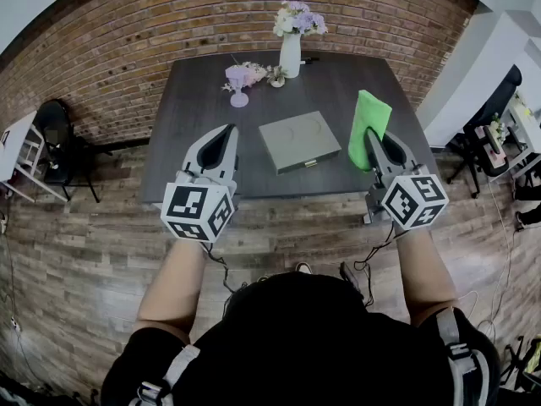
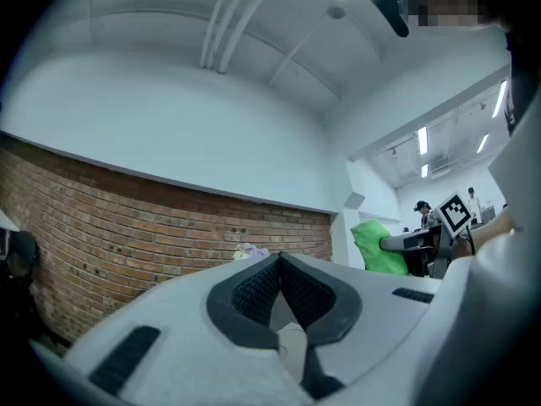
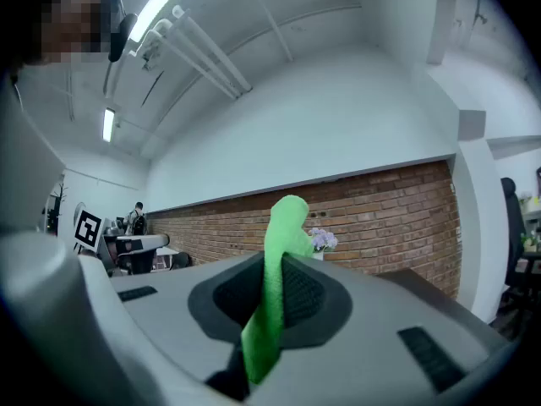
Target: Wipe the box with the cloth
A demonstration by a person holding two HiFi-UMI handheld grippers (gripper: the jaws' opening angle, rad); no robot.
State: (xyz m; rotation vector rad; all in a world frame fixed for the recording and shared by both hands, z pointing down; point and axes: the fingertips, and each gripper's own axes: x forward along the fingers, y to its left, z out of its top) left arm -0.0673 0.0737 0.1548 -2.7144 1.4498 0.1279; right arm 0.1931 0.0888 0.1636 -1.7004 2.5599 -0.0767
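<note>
Head view, nearest first: the left hand-held gripper is raised at the near left edge of the bench. Its jaws are closed tip to tip with nothing between them, which the left gripper view confirms. The right hand-held gripper is level with it at the near right edge, and its jaws are clamped on the green cloth. In the right gripper view the cloth runs up between the two pads and stands out past the tips. From above, its free length reaches forward over the bench.

The box lies flat on the bench between the two grippers, just beyond their tips. It is ahead and to the left of the cloth-holding gripper and about as near to it as to the empty one. The box's long side runs roughly across the person's front, turned a little so its right end sits nearer. A small clasp shows on the near edge. The cloth does not touch the box.

My reading is that wiping has not begun. The right hand-held gripper would have to swing left and lower the cloth onto the lid, then stroke along that crosswise length, and the left could steady the box.

Farther back stand a small pink ornament and a white vase of flowers, well clear of the box.
</note>
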